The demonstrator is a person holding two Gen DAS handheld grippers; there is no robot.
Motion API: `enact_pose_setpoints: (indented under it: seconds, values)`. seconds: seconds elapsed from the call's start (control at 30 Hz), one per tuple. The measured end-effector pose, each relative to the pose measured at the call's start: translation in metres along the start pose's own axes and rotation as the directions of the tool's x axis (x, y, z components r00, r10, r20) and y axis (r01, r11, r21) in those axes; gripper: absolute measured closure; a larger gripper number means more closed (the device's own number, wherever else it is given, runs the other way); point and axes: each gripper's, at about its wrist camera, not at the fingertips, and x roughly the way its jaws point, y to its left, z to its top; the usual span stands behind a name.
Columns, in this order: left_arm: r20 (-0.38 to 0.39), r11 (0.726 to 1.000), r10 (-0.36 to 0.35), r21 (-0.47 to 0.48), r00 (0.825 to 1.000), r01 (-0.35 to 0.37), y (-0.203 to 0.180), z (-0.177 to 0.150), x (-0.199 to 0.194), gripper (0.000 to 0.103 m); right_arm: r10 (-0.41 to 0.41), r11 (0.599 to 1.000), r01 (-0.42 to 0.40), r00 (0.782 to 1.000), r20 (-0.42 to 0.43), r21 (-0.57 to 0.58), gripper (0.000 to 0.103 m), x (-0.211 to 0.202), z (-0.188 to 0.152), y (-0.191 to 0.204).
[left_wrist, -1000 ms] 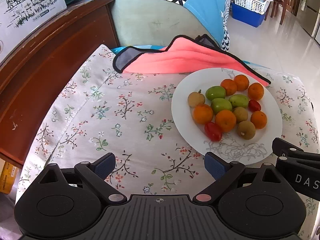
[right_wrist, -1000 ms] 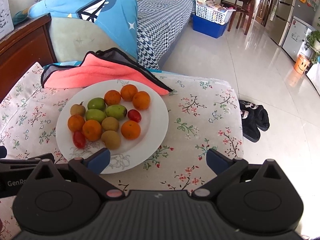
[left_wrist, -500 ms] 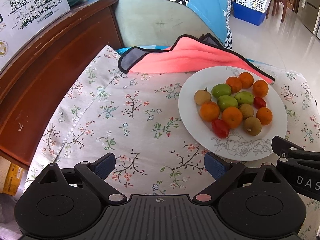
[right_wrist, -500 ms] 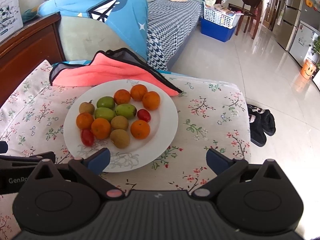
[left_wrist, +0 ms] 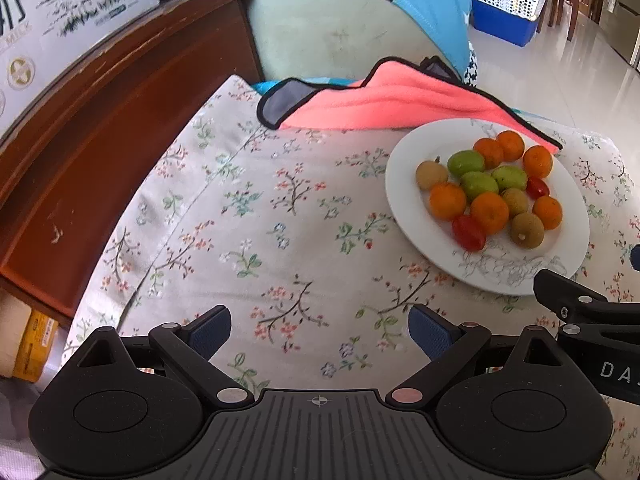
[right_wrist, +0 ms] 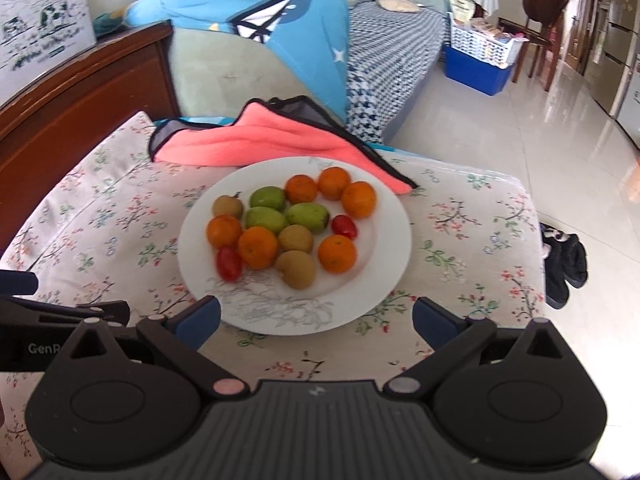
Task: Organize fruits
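In the left wrist view, the left gripper (left_wrist: 319, 330) hangs over the floral tablecloth (left_wrist: 248, 216) with its two blue-padded fingers spread wide and nothing between them. The white plate (left_wrist: 404, 184) sits ahead and to the right of it on the cloth, carrying the fruits: six oranges, three green fruits, three brown kiwi-like fruits and two red tomatoes, all bunched together and touching their neighbours. One tomato (left_wrist: 469, 233) lies at the near edge of the pile, just beside an orange (left_wrist: 489, 213) and a brown fruit (left_wrist: 527, 230). A pink cloth (left_wrist: 400, 106) with a dark border lies folded behind the plate, its edge reaching the far rim. A dark wooden sideboard (left_wrist: 100, 132) runs along the left side, with a white printed box (left_wrist: 68, 8) on top. The black body of the other gripper shows at the right edge, near the plate. In the right wrist view, the right gripper (right_wrist: 316, 320) is also wide open and empty, its fingers standing either side of the plate's near rim (right_wrist: 280, 326). The fruits fill the middle of the plate, with the green fruits (right_wrist: 266, 218) at the centre of the pile and an orange (right_wrist: 337, 253) set slightly apart on the right. A pair of dark slippers (right_wrist: 564, 264) rests on the tiled floor to the right.
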Motion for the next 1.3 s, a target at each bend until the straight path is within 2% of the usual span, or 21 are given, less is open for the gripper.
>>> enact_pose_setpoints:
  seconds: [0.2, 0.33, 0.47, 0.63, 0.83, 1.03, 1.17, 1.3]
  values:
    - [-0.017, 1.0, -0.009, -0.01, 1.0, 0.009, 0.015, -0.007, 0.001, 0.006, 0.08, 0.996, -0.08, 0.997, -0.011, -0.037, 0.001, 0.001, -0.006, 0.011]
    - [-0.009, 1.0, 0.012, -0.013, 1.0, -0.012, 0.027, -0.01, 0.001, 0.006, 0.142, 0.985, -0.143, 0.99, -0.017, -0.095, 0.001, -0.001, -0.014, 0.024]
    - [-0.01, 0.999, 0.032, -0.031, 0.999, -0.032, 0.042, -0.012, 0.003, 0.006, 0.209, 0.959, -0.209, 0.978, -0.021, -0.193, 0.001, -0.003, -0.024, 0.043]
    - [-0.016, 0.998, 0.052, -0.042, 0.999, -0.053, 0.056, -0.018, 0.006, 0.006, 0.297, 0.905, -0.294, 0.954, -0.04, -0.309, 0.001, -0.005, -0.043, 0.069]
    - [-0.026, 0.997, 0.059, -0.044, 0.998, -0.06, 0.065, -0.024, 0.008, 0.006, 0.354, 0.862, -0.349, 0.934, -0.056, -0.367, 0.001, -0.001, -0.062, 0.088]
    - [-0.025, 0.998, 0.053, -0.042, 0.998, -0.054, 0.069, -0.027, 0.008, 0.006, 0.347, 0.862, -0.335, 0.937, -0.039, -0.38, 0.001, 0.015, -0.075, 0.096]
    - [-0.027, 0.998, 0.052, -0.04, 0.998, -0.053, 0.069, -0.028, 0.008, 0.006, 0.346, 0.857, -0.306, 0.938, 0.022, -0.414, 0.001, 0.018, -0.082, 0.099]
    - [-0.03, 0.998, 0.053, -0.041, 0.998, -0.054, 0.071, -0.031, 0.009, 0.006, 0.344, 0.868, -0.286, 0.936, 0.077, -0.405, 0.001, 0.02, -0.084, 0.099]
